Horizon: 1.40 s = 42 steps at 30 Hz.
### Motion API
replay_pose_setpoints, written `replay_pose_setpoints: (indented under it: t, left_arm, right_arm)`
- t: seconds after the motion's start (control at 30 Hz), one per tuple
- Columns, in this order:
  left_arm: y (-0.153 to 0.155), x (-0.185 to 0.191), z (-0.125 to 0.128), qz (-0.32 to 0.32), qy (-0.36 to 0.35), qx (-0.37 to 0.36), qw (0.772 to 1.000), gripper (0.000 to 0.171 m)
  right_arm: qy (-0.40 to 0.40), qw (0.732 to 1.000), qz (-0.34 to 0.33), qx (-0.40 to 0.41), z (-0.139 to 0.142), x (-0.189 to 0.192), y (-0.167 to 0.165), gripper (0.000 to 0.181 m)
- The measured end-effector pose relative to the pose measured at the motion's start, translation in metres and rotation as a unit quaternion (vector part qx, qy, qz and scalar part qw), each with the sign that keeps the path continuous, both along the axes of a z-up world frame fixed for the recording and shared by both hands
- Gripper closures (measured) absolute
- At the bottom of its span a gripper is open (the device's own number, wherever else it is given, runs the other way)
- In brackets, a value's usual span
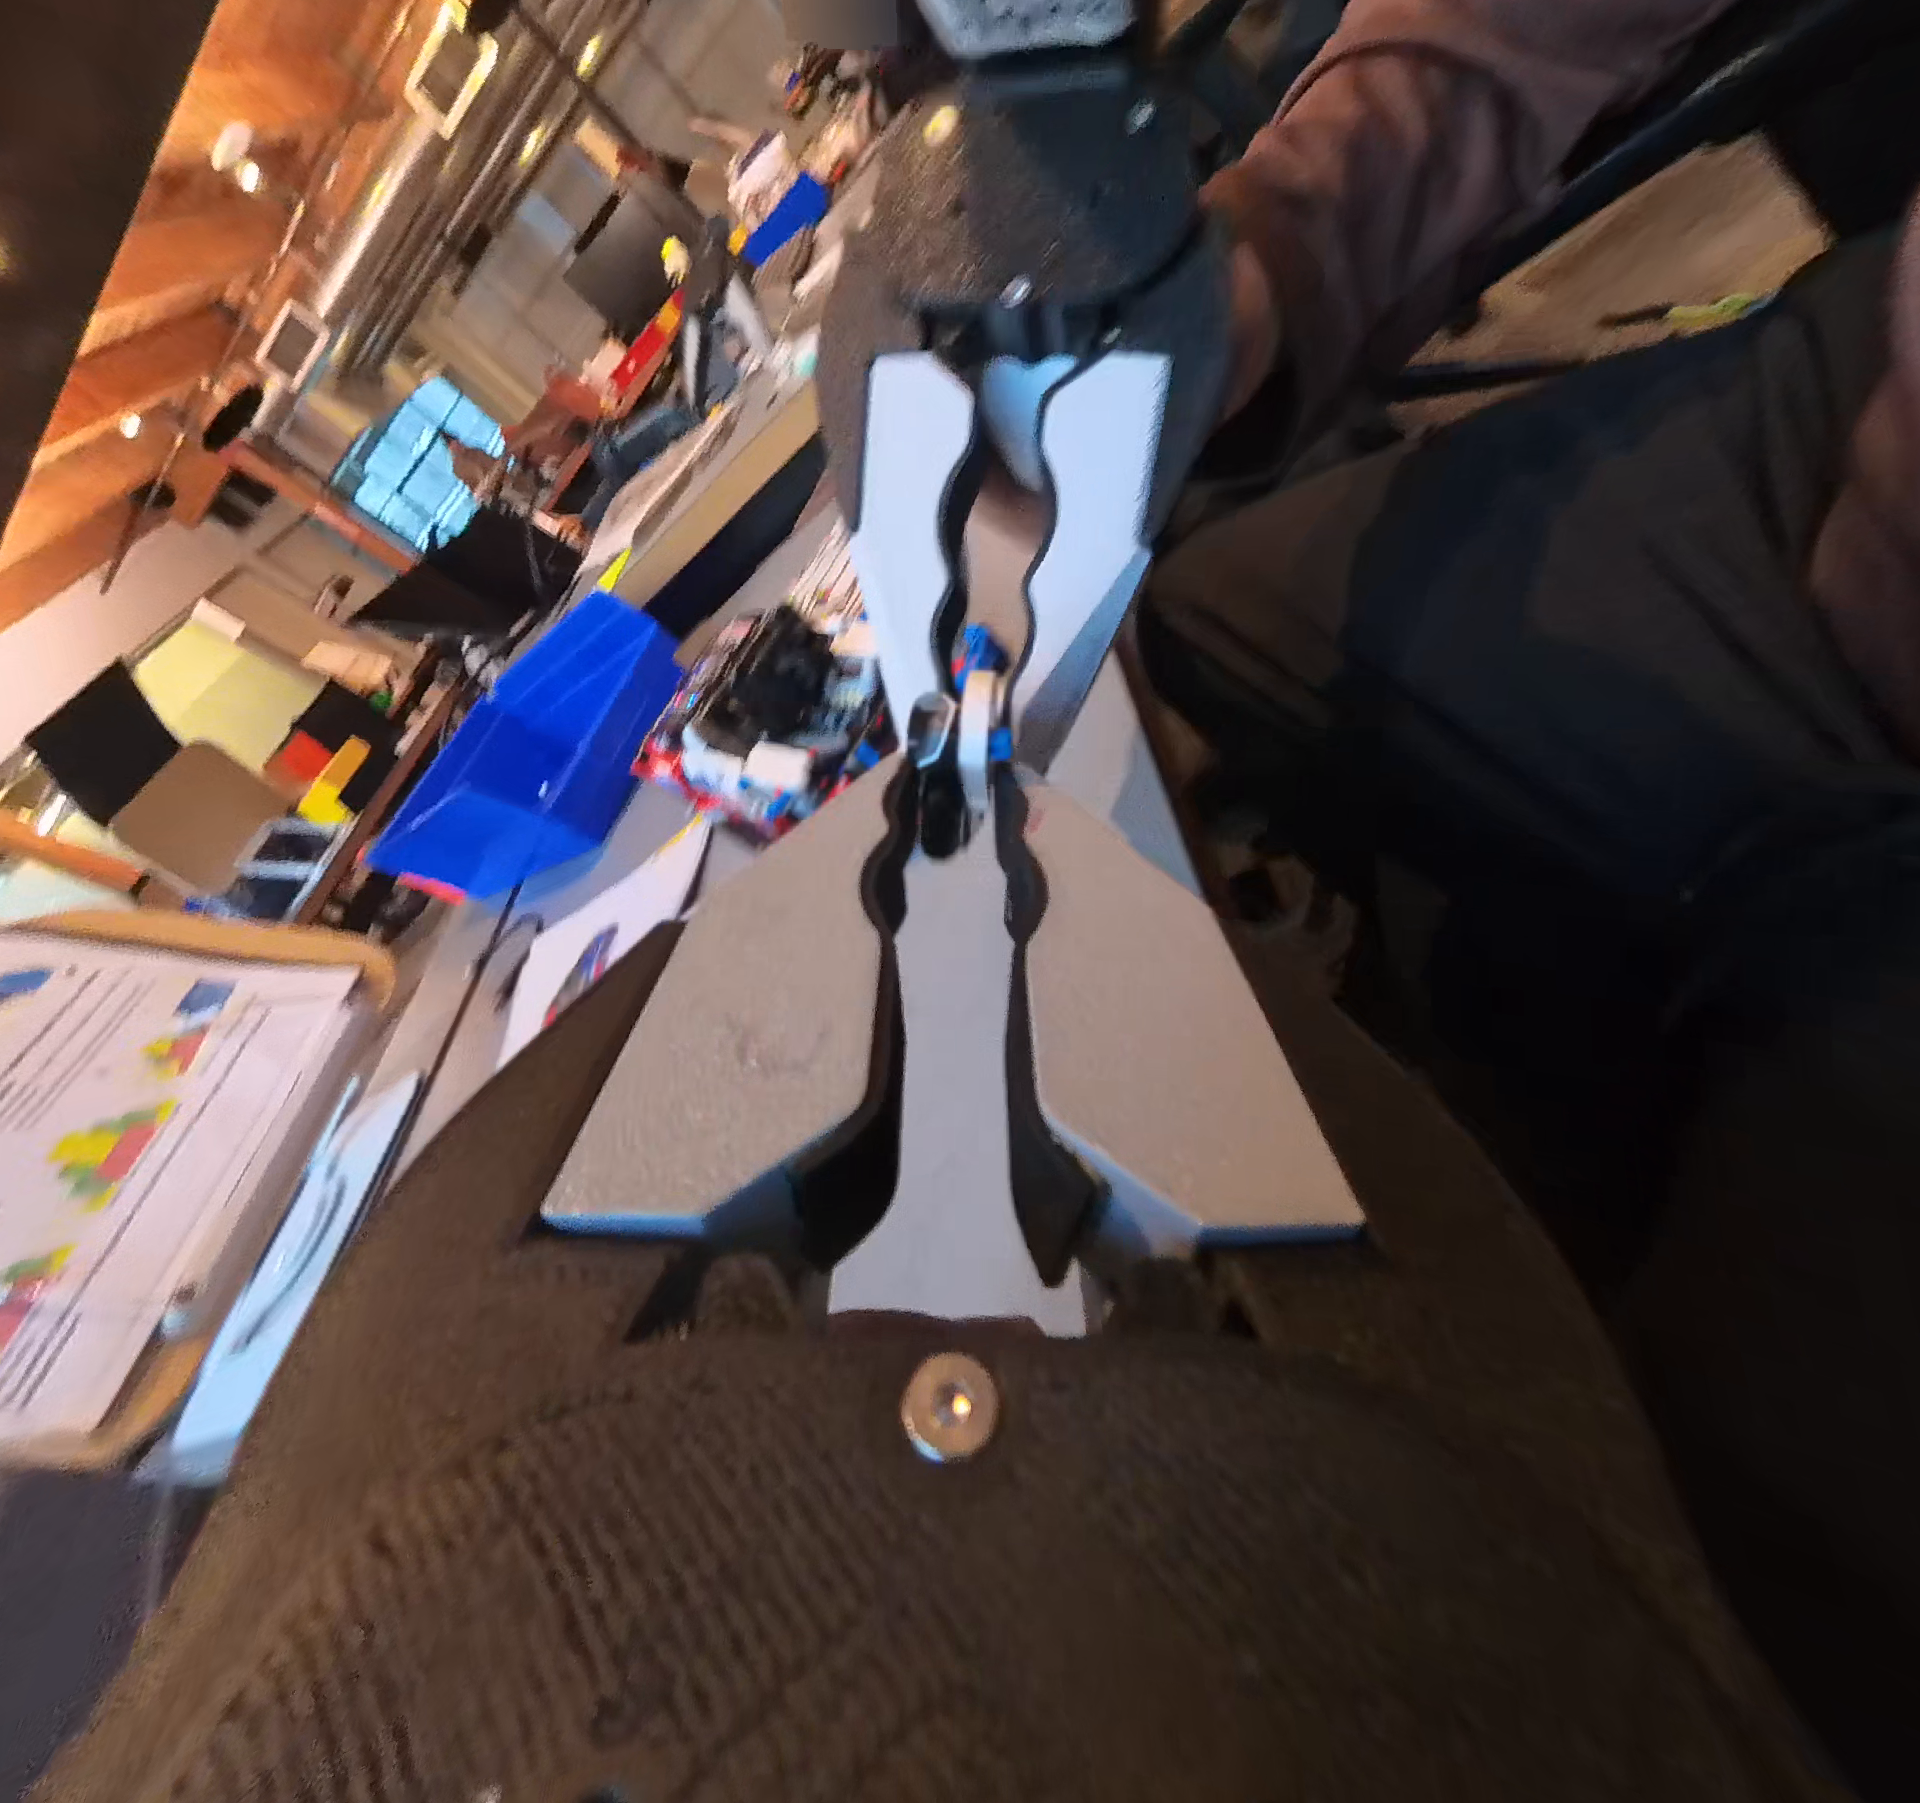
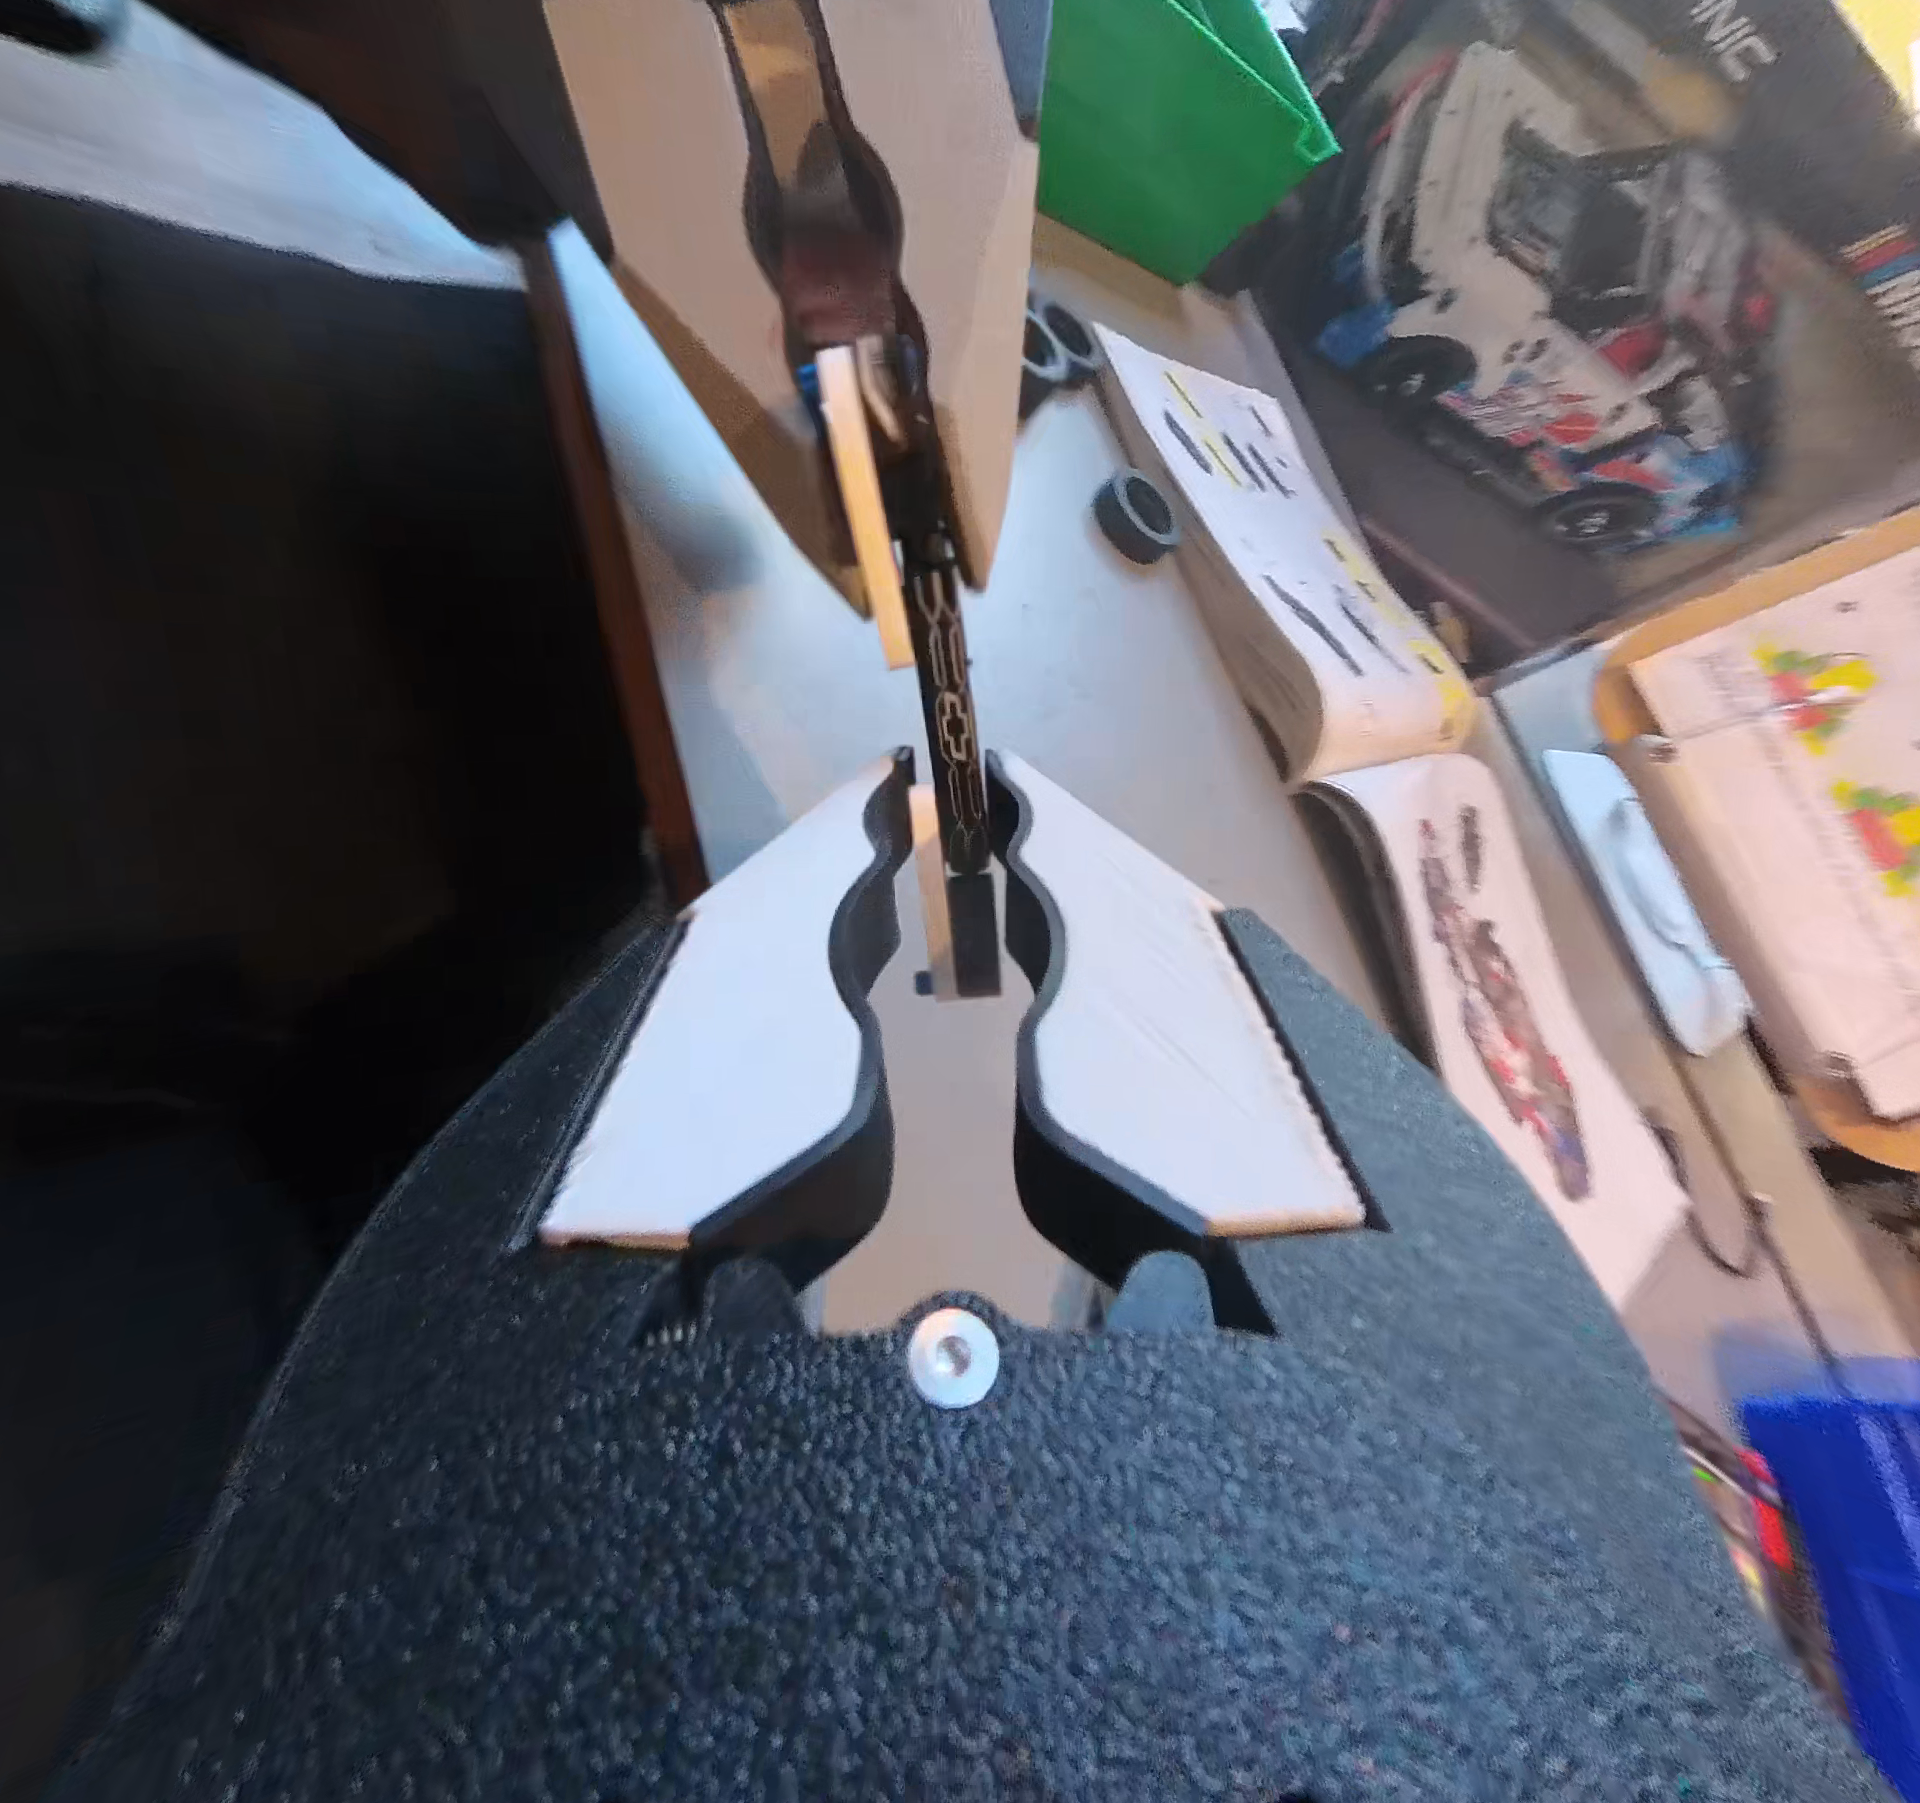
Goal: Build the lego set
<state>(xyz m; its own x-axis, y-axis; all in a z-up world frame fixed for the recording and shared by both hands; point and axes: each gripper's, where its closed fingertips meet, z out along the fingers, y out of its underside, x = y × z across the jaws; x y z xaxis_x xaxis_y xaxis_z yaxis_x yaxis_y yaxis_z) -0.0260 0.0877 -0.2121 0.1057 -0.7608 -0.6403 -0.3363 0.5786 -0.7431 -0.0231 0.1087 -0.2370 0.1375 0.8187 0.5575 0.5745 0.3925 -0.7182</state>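
Observation:
In the left wrist view my left gripper is shut on a small lego assembly of white, black and blue parts. My right gripper faces it from above, tip to tip, shut on the same assembly. In the right wrist view my right gripper is shut on the near end of a long black beam with a white part behind it. The left gripper comes down from the top, shut on the beam's far end and a white panel. The assembly is held in the air above the table edge.
A blue bin and a partly built lego car stand on the table. Instruction booklets, loose black tyres, the set's box, a green bin and a clipboard with a colour sheet lie to the right. A sleeve is behind the right gripper. The grippers are tip to tip, or close to it.

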Motion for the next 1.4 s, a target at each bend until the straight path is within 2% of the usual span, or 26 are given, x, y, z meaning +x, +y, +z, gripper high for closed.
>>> replay_pose_setpoints:
  t: [0.1,0.2,0.3,0.43,0.53,0.6,0.7,0.8,0.83,0.87,0.97,1.13,1.27,1.4]
  left_arm:
    - [0.015,-0.031,-0.018,0.046,0.038,-0.041,0.997,0.125]
    - [0.019,-0.058,-0.022,0.092,0.064,-0.058,0.992,0.115]
    - [0.029,-0.063,-0.027,0.152,0.129,-0.025,0.98,0.122]
    - [0.034,-0.044,-0.05,0.154,0.222,0.017,0.963,0.149]
    - [0.051,-0.048,-0.057,0.196,0.252,0.045,0.947,0.157]
    - [0.063,-0.057,-0.06,0.226,0.288,0.079,0.927,0.159]
    - [0.071,-0.068,-0.068,0.23,0.356,0.146,0.894,0.159]
    - [0.067,-0.071,-0.078,0.198,0.396,0.133,0.887,0.156]
    - [0.068,-0.074,-0.079,0.198,0.404,0.126,0.884,0.147]
    - [0.069,-0.076,-0.079,0.201,0.409,0.115,0.883,0.129]
    - [0.074,-0.085,-0.072,0.228,0.403,0.072,0.883,0.107]
    - [0.056,-0.099,-0.064,0.254,0.343,-0.038,0.904,0.076]
    - [0.04,-0.098,-0.052,0.285,0.223,-0.123,0.924,0.081]
    - [0.035,-0.094,-0.053,0.312,0.124,-0.197,0.921,0.091]
  right_arm:
    - [-0.038,0.996,-0.045,0.06,-0.008,0.001,0.022,0.169]
    - [-0.066,0.99,-0.05,0.115,-0.012,-0.003,0.031,0.169]
    - [-0.085,0.984,-0.042,0.152,-0.017,-0.012,0.034,0.169]
    - [-0.102,0.98,-0.04,0.164,-0.025,-0.022,0.036,0.169]
    - [-0.129,0.978,-0.057,0.157,-0.036,-0.018,0.045,0.168]
    - [-0.132,0.98,-0.056,0.138,-0.041,-0.013,0.045,0.16]
    - [-0.105,0.988,-0.05,0.102,-0.036,0.0,0.037,0.154]
    - [-0.072,0.994,-0.053,0.061,-0.026,0.019,0.035,0.154]
    - [-0.062,0.995,-0.057,0.047,-0.022,0.024,0.035,0.154]
    - [-0.049,0.996,-0.062,0.035,-0.018,0.026,0.036,0.154]
    - [-0.01,0.998,-0.066,-0.007,-0.007,0.027,0.035,0.154]
    - [0.045,0.994,-0.08,-0.051,0.018,0.047,0.028,0.154]
    - [0.147,0.972,-0.158,-0.097,0.058,0.116,0.036,0.154]
    - [0.275,0.92,-0.235,-0.153,0.08,0.203,0.041,0.15]
